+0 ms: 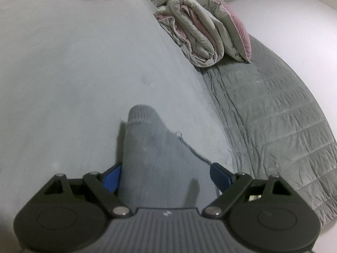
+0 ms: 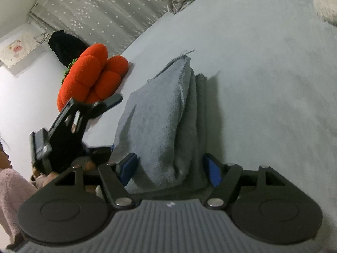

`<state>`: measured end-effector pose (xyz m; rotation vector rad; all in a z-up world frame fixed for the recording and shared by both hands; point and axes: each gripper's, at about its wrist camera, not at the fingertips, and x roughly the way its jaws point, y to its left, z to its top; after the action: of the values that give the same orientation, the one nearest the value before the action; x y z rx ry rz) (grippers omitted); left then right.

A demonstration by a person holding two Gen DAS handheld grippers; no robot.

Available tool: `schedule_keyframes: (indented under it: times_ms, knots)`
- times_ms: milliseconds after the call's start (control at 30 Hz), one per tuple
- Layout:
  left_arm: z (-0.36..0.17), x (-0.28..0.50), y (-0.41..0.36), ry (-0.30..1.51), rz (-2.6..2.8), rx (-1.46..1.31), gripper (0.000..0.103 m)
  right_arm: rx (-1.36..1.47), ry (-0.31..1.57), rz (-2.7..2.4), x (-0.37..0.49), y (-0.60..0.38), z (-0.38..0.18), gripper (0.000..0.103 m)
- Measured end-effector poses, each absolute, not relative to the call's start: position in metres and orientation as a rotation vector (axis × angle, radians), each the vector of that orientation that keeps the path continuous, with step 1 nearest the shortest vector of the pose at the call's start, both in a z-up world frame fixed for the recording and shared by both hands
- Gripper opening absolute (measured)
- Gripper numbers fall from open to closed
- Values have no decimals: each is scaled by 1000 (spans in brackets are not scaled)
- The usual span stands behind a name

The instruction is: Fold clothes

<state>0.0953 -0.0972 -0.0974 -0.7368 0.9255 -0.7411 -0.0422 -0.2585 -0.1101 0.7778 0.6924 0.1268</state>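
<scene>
Right wrist view, left to right: a person's pink sleeve (image 2: pixel 12 189) at the near left edge, then the left gripper (image 2: pixel 111 149) reaching in from that side, an orange plush cushion (image 2: pixel 92 78) beyond it against the wall, and the folded grey towel (image 2: pixel 160 122) lying on the pale bed sheet (image 2: pixel 263 84). The right gripper (image 2: pixel 170 166) straddles the towel's near end; its blue pads stand apart on either side without visibly pressing the cloth. In the left wrist view the left gripper (image 1: pixel 165 175) is likewise spread wide around the towel (image 1: pixel 151 154), pads beside it, not squeezing. Far right sit a rolled quilt (image 1: pixel 195 31) and a grey quilted blanket (image 1: pixel 273 116).

Likely risk: with both grips slack, the stacked layers may slump or slide open, and the loose thread (image 1: pixel 195 149) at the hem could snag a finger.
</scene>
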Motion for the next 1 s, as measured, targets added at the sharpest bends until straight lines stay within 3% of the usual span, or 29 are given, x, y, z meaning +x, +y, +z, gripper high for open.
schedule_keyframes:
  times_ms: [133, 233, 333, 467, 500, 567, 733, 1000]
  knots:
    - [-96, 110, -110, 918, -771, -646, 84, 784, 697, 121, -45, -254, -110, 74]
    - [-100, 113, -112, 903, -774, -620, 70, 773, 699, 105, -42, -247, -111, 78]
    - [-103, 114, -112, 896, -773, -619, 64, 764, 705, 94, -37, -242, -110, 78]
    - [-110, 113, -113, 898, -769, -648, 40, 759, 701, 92, -27, -239, -111, 78]
    - [-111, 111, -113, 895, -766, -656, 37, 750, 700, 92, -24, -238, -110, 76]
    - [-112, 108, -112, 885, -760, -670, 26, 731, 703, 95, -20, -236, -110, 61]
    - [-98, 91, -99, 845, -702, -669, 20, 763, 723, 129, -16, -246, -104, 49]
    - [-60, 61, -73, 801, -594, -519, 19, 784, 731, 185, -10, -254, -90, 48]
